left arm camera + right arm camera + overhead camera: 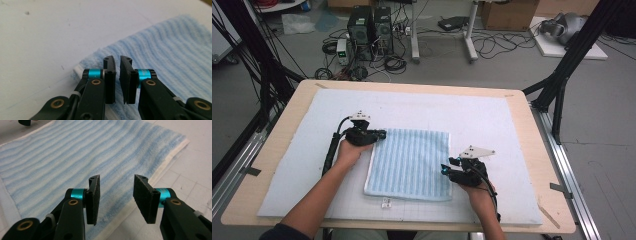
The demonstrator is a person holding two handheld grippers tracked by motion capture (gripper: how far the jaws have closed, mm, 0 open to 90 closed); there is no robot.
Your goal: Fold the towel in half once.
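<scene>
The light-blue striped terry towel (409, 163), folded into a rectangle, lies flat at the middle of the white foam mat (492, 120) that covers the pale wooden table (539, 150). We read the step as taking hold of the towel for another fold. The left gripper (381, 134) sits at the far-left corner; in the left gripper view its jaws stand almost together, a thin gap between them, over the corner, and we cannot tell whether any cloth is pinched. The right gripper (447, 167) hovers at the towel's right edge near the front, jaws apart and empty. Next move, in our judgement: lower the right gripper, close on the edge, confirm the left corner grip, then lift both together.
</scene>
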